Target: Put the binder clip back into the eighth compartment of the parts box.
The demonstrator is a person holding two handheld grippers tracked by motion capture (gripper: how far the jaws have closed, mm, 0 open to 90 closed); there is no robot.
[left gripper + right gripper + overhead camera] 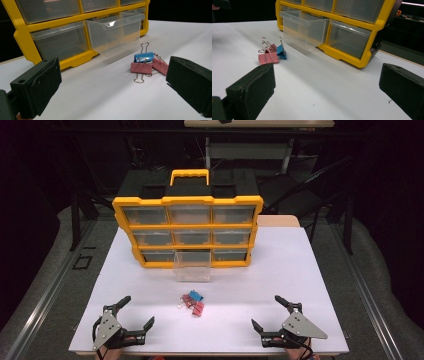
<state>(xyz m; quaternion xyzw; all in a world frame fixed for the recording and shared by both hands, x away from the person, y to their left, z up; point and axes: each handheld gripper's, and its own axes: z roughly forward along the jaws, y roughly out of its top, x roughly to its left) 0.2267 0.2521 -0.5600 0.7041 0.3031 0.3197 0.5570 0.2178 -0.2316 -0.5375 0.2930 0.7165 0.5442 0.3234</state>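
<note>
A small heap of binder clips lies mid-table: pink clips (196, 306) (141, 67) (268, 58) and one blue clip (195, 295) (143, 57) (281, 52). Behind them a yellow-framed organiser (188, 231) (21, 35) (362, 58) stands upright with clear drawers. Its bottom middle drawer (192, 271) (115, 35) (303, 28) is pulled out onto the table. My left gripper (136, 312) (112, 87) rests open at the near left edge. At the near right my right gripper (266, 312) (327, 90) stands open too. Nothing sits between either pair of jaws.
The white table (300, 270) ends close behind both grippers at the front edge. Dark floor and frame rails surround it, and a wooden board (278, 221) shows behind the organiser's right side.
</note>
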